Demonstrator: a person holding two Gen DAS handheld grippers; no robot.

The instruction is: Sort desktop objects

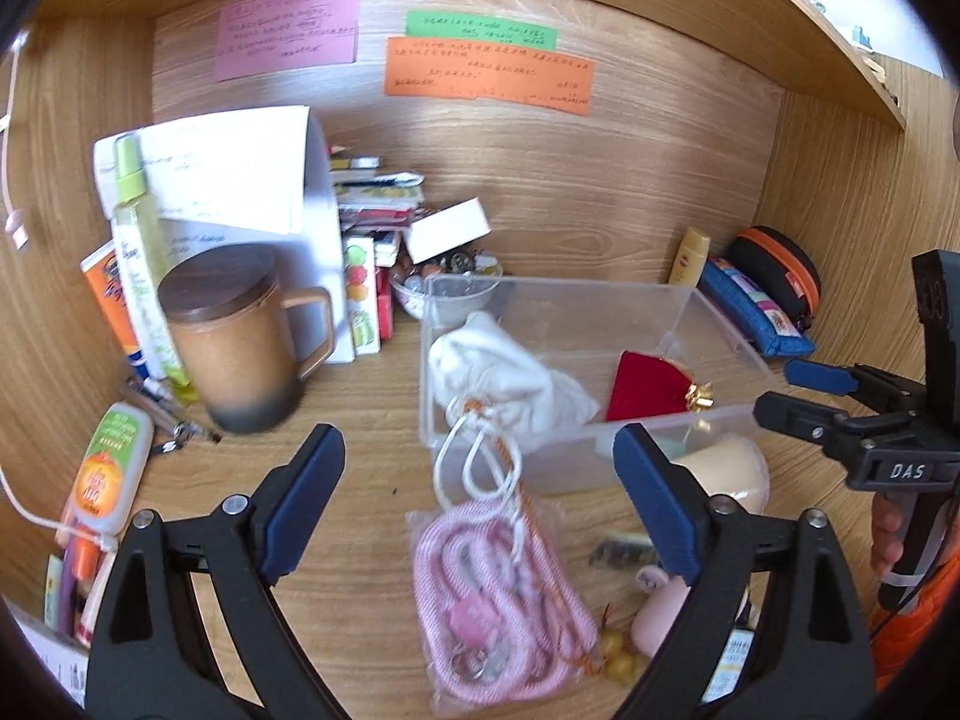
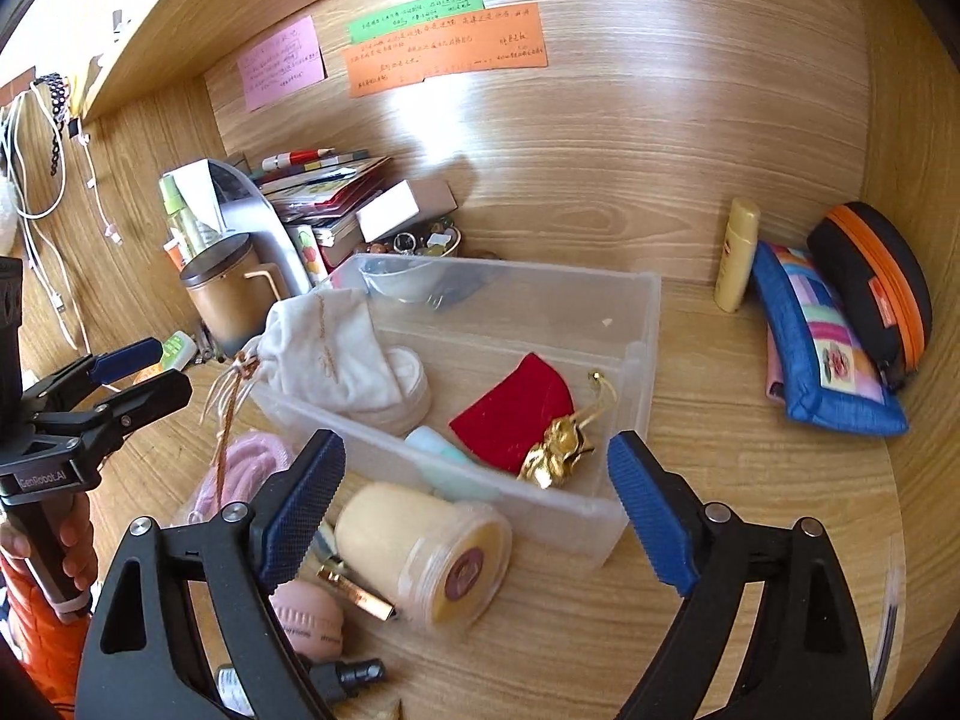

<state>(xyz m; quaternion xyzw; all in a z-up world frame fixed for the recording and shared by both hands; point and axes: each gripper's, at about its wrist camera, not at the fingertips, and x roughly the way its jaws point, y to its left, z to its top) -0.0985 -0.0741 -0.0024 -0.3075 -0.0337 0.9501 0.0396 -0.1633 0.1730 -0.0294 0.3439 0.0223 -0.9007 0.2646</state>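
Both grippers, left [image 1: 480, 504] and right [image 2: 477, 504], hang spread and empty. We judge a drop-off done: pouches sit in the bin [image 2: 645, 324] at centre frame. Next, the jar [image 2: 432, 552] below it needs grasping.

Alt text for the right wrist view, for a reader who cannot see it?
The open right gripper hovers empty above a clear plastic bin holding a white drawstring pouch and red velvet pouch. A cream jar lies on its side on the wooden desk before it.
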